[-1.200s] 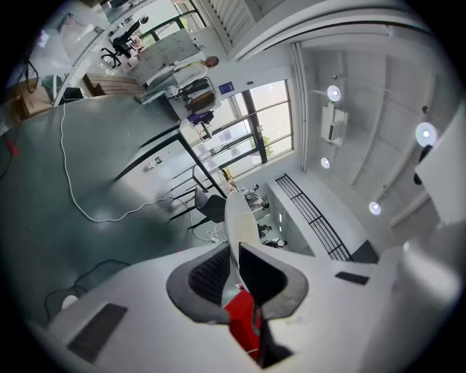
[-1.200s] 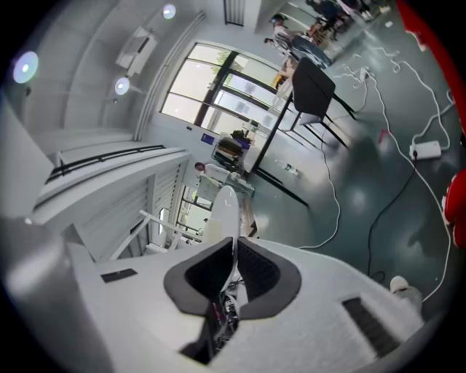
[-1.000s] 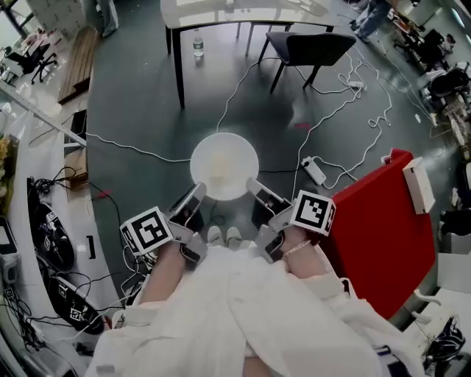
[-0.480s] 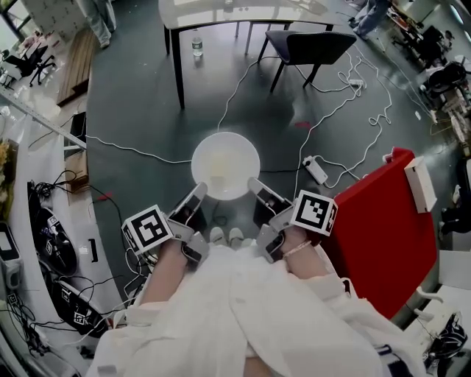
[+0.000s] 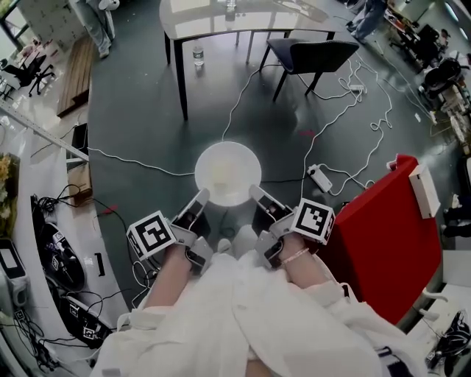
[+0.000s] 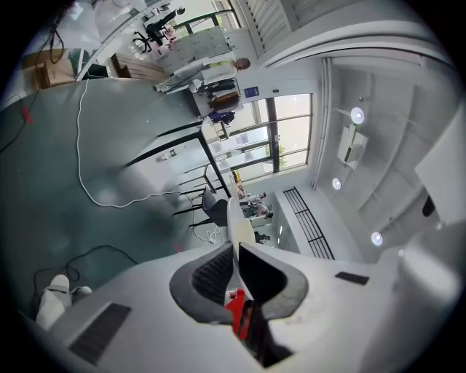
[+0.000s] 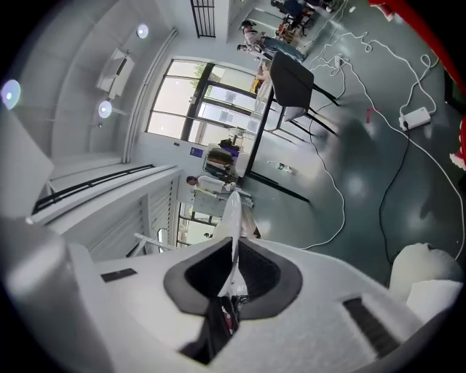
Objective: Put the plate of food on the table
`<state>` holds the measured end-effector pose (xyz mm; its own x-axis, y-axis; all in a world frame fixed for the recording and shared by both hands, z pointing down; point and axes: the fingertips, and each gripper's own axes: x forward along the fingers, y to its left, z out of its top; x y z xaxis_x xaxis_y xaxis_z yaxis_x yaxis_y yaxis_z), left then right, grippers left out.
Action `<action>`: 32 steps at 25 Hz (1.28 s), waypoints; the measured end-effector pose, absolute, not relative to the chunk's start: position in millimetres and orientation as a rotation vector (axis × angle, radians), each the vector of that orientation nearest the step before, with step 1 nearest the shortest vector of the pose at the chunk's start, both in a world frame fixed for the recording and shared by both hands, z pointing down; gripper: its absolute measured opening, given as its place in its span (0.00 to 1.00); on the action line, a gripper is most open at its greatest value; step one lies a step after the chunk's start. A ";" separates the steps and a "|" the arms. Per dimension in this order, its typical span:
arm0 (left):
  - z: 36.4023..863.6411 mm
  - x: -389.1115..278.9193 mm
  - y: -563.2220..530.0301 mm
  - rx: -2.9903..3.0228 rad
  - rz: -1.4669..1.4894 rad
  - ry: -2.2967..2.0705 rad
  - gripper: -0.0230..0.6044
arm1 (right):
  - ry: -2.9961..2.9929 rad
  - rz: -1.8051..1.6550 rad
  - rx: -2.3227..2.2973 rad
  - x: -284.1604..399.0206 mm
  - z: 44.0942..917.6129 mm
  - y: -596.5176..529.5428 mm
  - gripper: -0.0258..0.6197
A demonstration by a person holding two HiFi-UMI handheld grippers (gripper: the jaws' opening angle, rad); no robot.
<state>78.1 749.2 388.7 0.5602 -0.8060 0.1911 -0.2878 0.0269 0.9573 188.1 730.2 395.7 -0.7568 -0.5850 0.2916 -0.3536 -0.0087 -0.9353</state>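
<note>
A round white plate [image 5: 227,173] with a faint pale patch in its middle is held level above the dark floor. My left gripper [image 5: 201,196] is shut on its near left rim and my right gripper [image 5: 255,192] on its near right rim. In the left gripper view the plate [image 6: 234,218] shows edge-on between the left gripper [image 6: 234,253] jaws. The right gripper view has the plate [image 7: 232,213] as a thin edge pinched in the right gripper [image 7: 233,255]. The white-topped table [image 5: 213,20] stands ahead at the top of the head view.
A dark chair [image 5: 313,51] sits at the table's right side. A bottle [image 5: 198,56] stands on the floor under the table, and another item [image 5: 230,6] is on its top. White cables and a power strip [image 5: 321,178] cross the floor. A red block [image 5: 375,232] is at my right.
The plate and both grippers sit lower in the head view, and the table and chair have shifted slightly down. Both grippers keep their hold on the plate.
</note>
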 end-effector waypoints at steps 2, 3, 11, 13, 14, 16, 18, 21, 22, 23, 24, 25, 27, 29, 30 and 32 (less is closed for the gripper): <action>391.0 72.7 743.0 1.539 -0.522 -0.958 0.08 | 2.064 -1.863 -1.008 184.0 396.6 723.7 0.06; 391.8 71.0 739.8 1.530 -0.524 -0.955 0.08 | 2.068 -1.859 -1.007 182.0 395.9 719.3 0.06; 395.3 63.6 683.7 1.520 -0.533 -0.952 0.08 | 2.092 -1.836 -1.000 174.3 399.9 659.8 0.06; 396.7 60.3 661.3 1.527 -0.537 -0.957 0.08 | 2.095 -1.831 -0.994 171.2 401.3 636.8 0.06; 396.9 58.7 648.7 1.532 -0.539 -0.961 0.08 | 2.102 -1.831 -0.996 170.0 402.1 624.1 0.06; 397.0 57.8 621.9 1.523 -0.539 -0.968 0.08 | 2.117 -1.835 -0.988 168.4 403.2 595.7 0.06; 396.6 59.1 593.4 1.501 -0.548 -0.971 0.08 | 2.138 -1.836 -0.952 166.6 401.1 563.6 0.06; 396.8 59.1 551.1 1.477 -0.568 -0.994 0.09 | 2.197 -1.827 -0.944 166.8 398.2 517.7 0.06; 397.6 58.5 536.2 1.472 -0.569 -1.009 0.08 | 2.210 -1.828 -0.949 167.2 397.9 502.3 0.06; 398.3 58.3 520.3 1.468 -0.570 -1.021 0.08 | 2.215 -1.832 -0.946 167.5 397.5 485.8 0.06; 398.3 58.8 503.9 1.466 -0.574 -1.027 0.08 | 2.218 -1.835 -0.937 167.9 396.6 468.5 0.06; 397.6 59.7 487.8 1.467 -0.580 -1.028 0.08 | 2.223 -1.833 -0.923 168.6 395.4 451.6 0.06; 395.3 61.2 459.5 1.478 -0.591 -1.032 0.08 | 2.244 -1.816 -0.904 171.3 393.2 422.0 0.06; 391.7 62.1 434.4 1.496 -0.599 -1.043 0.08 | 2.254 -1.806 -0.898 174.3 390.9 396.1 0.06; 389.1 62.2 422.2 1.500 -0.604 -1.047 0.08 | 2.255 -1.805 -0.894 174.5 389.1 383.2 0.06; 384.0 58.9 399.6 1.492 -0.611 -1.055 0.09 | 2.268 -1.801 -0.877 170.2 384.0 358.4 0.06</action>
<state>58.9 399.6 384.0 0.4600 -0.8691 0.1817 -0.2745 0.0554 0.9600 170.2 358.4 384.0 -0.8257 -0.5019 0.2574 -0.3645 0.1265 -0.9226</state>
